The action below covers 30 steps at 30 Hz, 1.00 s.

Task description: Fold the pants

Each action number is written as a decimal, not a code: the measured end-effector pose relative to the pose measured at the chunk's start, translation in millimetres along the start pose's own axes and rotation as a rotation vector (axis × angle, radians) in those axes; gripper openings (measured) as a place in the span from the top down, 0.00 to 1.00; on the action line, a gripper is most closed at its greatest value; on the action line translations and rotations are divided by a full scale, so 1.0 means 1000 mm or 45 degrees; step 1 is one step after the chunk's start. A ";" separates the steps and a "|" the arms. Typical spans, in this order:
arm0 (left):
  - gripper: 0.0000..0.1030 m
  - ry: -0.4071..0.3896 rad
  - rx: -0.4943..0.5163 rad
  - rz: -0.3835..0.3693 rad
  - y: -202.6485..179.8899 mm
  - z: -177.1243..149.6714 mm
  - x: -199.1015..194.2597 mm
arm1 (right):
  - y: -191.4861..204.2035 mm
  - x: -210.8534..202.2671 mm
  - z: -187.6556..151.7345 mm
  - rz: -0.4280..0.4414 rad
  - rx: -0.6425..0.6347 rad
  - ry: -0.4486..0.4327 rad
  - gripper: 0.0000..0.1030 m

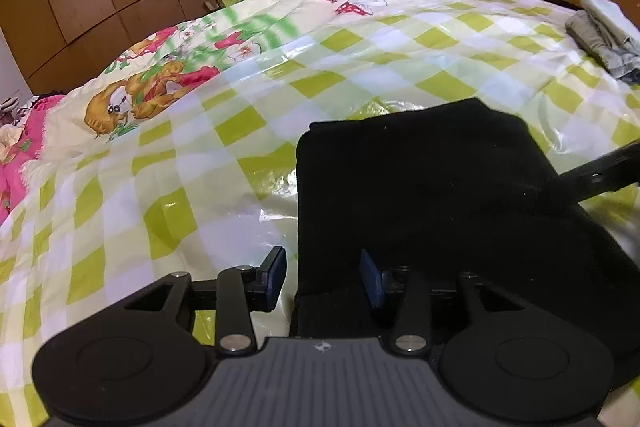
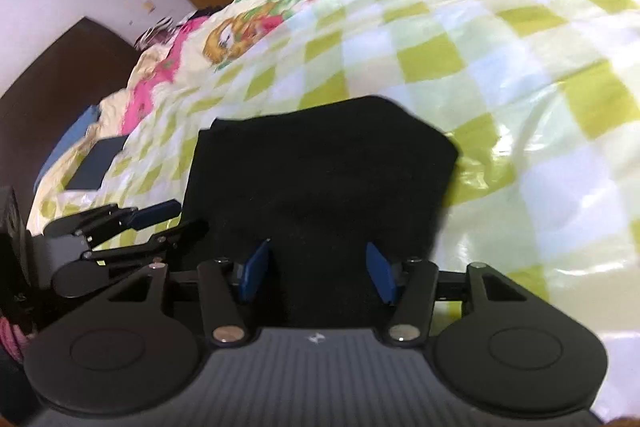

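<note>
- The bed (image 1: 360,67) wears a glossy green-and-white checked plastic cover with a cartoon-print quilt beyond.
- The folded black fabric pants (image 1: 420,179) lie flat on the cover near its front edge.
- The left tool (image 1: 324,277), fingers apart, straddles the pants' left edge.
- The right tool (image 2: 318,269), fingers apart, hovers over the pants.

Black pants (image 1: 420,187) on checked bedspread (image 1: 160,187).
</note>
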<state>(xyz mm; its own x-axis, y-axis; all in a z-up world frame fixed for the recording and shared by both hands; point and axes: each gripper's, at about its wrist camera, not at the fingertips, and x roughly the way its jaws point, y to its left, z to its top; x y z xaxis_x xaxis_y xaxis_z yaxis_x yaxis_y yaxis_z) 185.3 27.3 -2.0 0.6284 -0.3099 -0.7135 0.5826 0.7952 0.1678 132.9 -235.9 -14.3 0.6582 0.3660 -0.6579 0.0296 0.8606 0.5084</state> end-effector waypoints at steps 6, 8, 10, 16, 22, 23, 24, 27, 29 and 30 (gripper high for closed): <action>0.45 0.010 -0.068 -0.083 0.003 -0.001 0.001 | -0.006 0.007 -0.008 -0.021 0.024 0.052 0.38; 0.41 0.020 -0.083 -0.078 0.003 -0.005 0.003 | -0.007 0.010 -0.007 -0.012 0.048 0.064 0.32; 0.40 0.027 -0.102 -0.087 0.006 -0.005 0.001 | -0.010 0.004 -0.006 0.001 0.052 0.059 0.32; 0.39 0.043 -0.185 -0.100 0.008 -0.008 0.003 | -0.018 0.014 -0.003 0.029 0.176 0.070 0.27; 0.39 0.032 -0.190 -0.097 0.006 -0.015 -0.005 | -0.020 0.000 -0.001 0.045 0.230 0.023 0.29; 0.38 0.032 -0.208 -0.102 0.008 -0.016 -0.006 | -0.022 -0.006 -0.001 0.037 0.234 0.005 0.29; 0.38 0.030 -0.220 -0.105 0.009 -0.018 -0.006 | -0.023 -0.012 0.000 0.030 0.236 -0.016 0.29; 0.38 0.021 -0.237 -0.094 0.007 -0.020 -0.007 | -0.024 -0.013 0.002 0.090 0.261 -0.048 0.29; 0.38 0.023 -0.247 -0.082 0.005 -0.020 -0.007 | -0.024 0.005 0.003 0.130 0.301 0.021 0.29; 0.38 0.024 -0.249 -0.079 0.005 -0.020 -0.007 | -0.023 0.012 0.002 0.115 0.292 0.036 0.28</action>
<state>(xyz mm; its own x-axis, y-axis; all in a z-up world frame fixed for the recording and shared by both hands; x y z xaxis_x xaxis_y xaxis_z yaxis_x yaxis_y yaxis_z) 173.4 43.9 -9.3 0.5835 -0.3529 -0.7315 0.5074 0.8617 -0.0110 141.7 -251.9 -32.1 0.6449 0.4504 -0.6175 0.1436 0.7221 0.6767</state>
